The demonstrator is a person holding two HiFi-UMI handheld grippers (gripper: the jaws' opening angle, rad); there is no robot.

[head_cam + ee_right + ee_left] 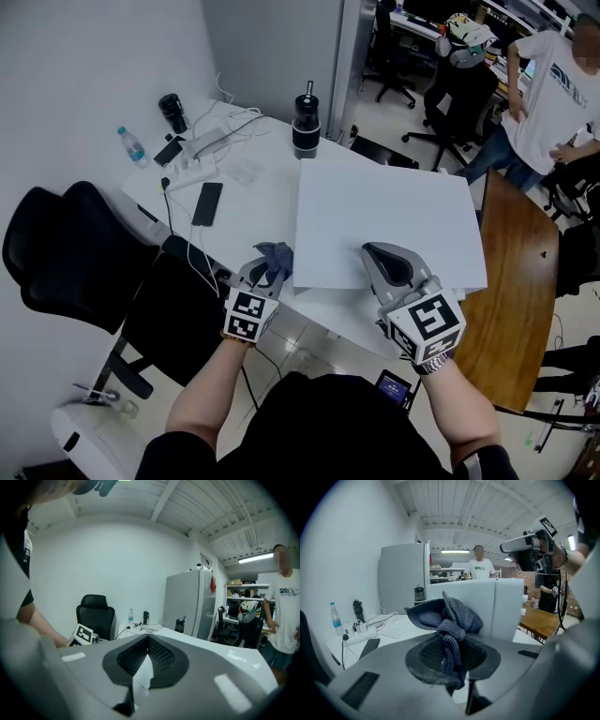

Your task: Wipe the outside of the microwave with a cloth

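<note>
**A:** Where is the cloth being kept at this moment?

**B:** The blue-grey cloth [276, 255] is being gripped by the left gripper [264, 274]. Its jaws are being pressed onto a bunched fold, and the rest of the fabric is spilling out ahead of the pads. In the head view it is being held at about 8 o'clock of the microwave [384, 220], just beside the near left corner. Whether it is touching the casing cannot be told.

**A:** Why is it being held like that?

**B:** Probably a side or front face is being lined up for wiping. The loose wad is being offered ahead of the jaws, it seems, so that fabric rather than hard plastic meets the white shell.

**A:** And what is being done with the right gripper?

**B:** The right gripper [382, 259] is being held clenched on nothing, its jaws together. It is being held over the top panel at about 6 o'clock, near the front edge. As a guess, it is being placed to steady the box, so that it is not shoved across the table [253, 202] while being rubbed.

**A:** What is being left around the microwave?

**B:** A black flask [306, 122] is being left just off the far left corner, at 11 o'clock. Between 9 and 10 o'clock are a phone [207, 203], a power strip [192, 169] and a water bottle [132, 145], all well apart from it. An office chair [75, 253] is at 8 o'clock and a wooden table [511, 281] at 3 o'clock. A person [553, 94] is standing well apart at about 1 o'clock.
</note>
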